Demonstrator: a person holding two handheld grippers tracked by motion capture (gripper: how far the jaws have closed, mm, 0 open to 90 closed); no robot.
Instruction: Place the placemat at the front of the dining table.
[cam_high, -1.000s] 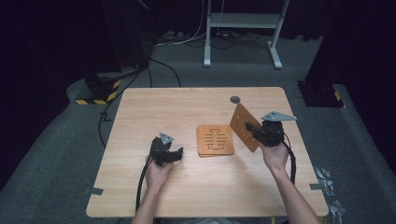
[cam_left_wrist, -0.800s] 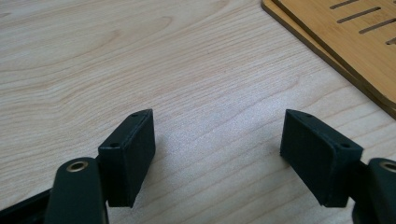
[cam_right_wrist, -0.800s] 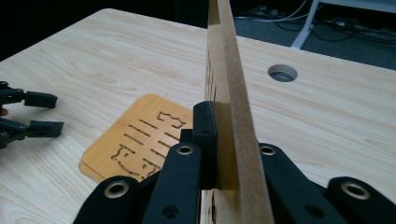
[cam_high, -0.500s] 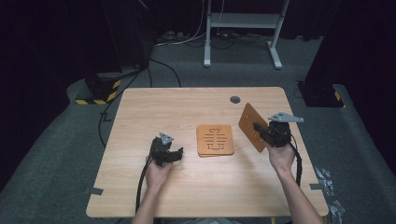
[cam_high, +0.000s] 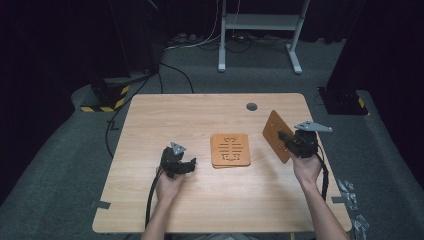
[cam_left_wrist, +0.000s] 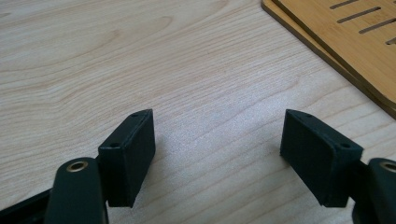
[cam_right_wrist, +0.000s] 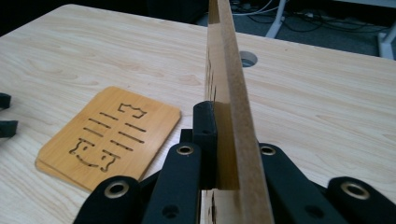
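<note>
Pale wood table (cam_high: 200, 120) w/ cable hole, grey carpet. Right gripper (cam_high: 287, 141) clamps coaster (cam_high: 276, 134); left gripper (cam_high: 190, 165) jaws apart.

A thin, square wooden coaster (cam_high: 276, 135) with cut-out slots stands up on its edge, lifted off the table at the right side. Two more wooden coasters (cam_high: 230, 150) with the same cut-out pattern lie flat in a stack near the middle of the table.
</note>
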